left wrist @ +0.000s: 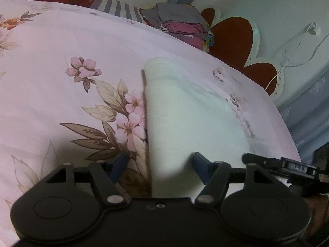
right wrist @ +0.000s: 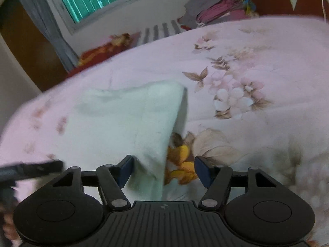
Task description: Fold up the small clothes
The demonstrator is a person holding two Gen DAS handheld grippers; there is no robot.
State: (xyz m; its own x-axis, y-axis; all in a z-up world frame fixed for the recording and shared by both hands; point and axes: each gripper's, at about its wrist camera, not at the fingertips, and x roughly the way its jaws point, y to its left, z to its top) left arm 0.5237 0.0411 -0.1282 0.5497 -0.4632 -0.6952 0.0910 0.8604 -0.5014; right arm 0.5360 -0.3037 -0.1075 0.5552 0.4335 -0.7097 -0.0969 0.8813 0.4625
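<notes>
Lying on floral bedsheet (left wrist: 51,65), folded white cloth (left wrist: 185,111) sat between both grippers. Left gripper (left wrist: 160,162) fingers wide apart, holding nothing. Right gripper (right wrist: 163,167) fingers wide apart around raised cloth edge, ungripped. Risk: fold could spring open once unheld.

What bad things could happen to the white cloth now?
1. Both grippers look open: the left gripper and right gripper each have the white cloth between their fingers without pinching it, so a lift might leave it behind.
2. The cloth's folded edge stands up loosely, so the fold may flop open.
3. The bedsheet underneath is soft, so a gripper might grab it too.
</notes>
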